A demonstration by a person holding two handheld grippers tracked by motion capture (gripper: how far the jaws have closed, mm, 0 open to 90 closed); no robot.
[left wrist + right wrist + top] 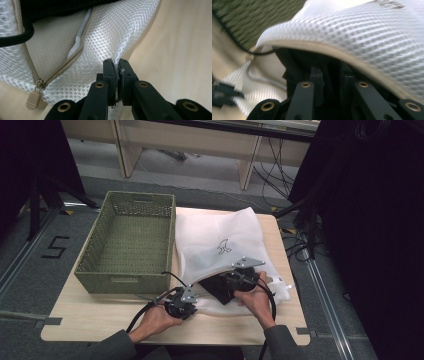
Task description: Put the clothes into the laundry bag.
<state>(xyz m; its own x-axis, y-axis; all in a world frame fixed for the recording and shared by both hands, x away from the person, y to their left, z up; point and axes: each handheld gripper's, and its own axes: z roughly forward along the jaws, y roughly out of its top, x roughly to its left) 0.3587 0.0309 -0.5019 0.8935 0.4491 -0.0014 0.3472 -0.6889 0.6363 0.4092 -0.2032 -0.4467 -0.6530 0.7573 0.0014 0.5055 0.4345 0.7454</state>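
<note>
Left gripper (116,65) pinches the mesh bag (107,40) edge at lower centre; right gripper (331,75) clamps dark cloth (218,287) — thin mesh could slip free, closing the mouth.

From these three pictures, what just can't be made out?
- Black item: high view, under the white mesh bag flap; what it is stays unclear.
- Right gripper: own view blurred, dark cloth behind; grip uncertain.
- Left gripper: pinches mesh; bag cut off by frame edges.

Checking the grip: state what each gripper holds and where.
Left gripper: white mesh bag, pinched at its edge. Right gripper: something black inside the bag's opening.
</note>
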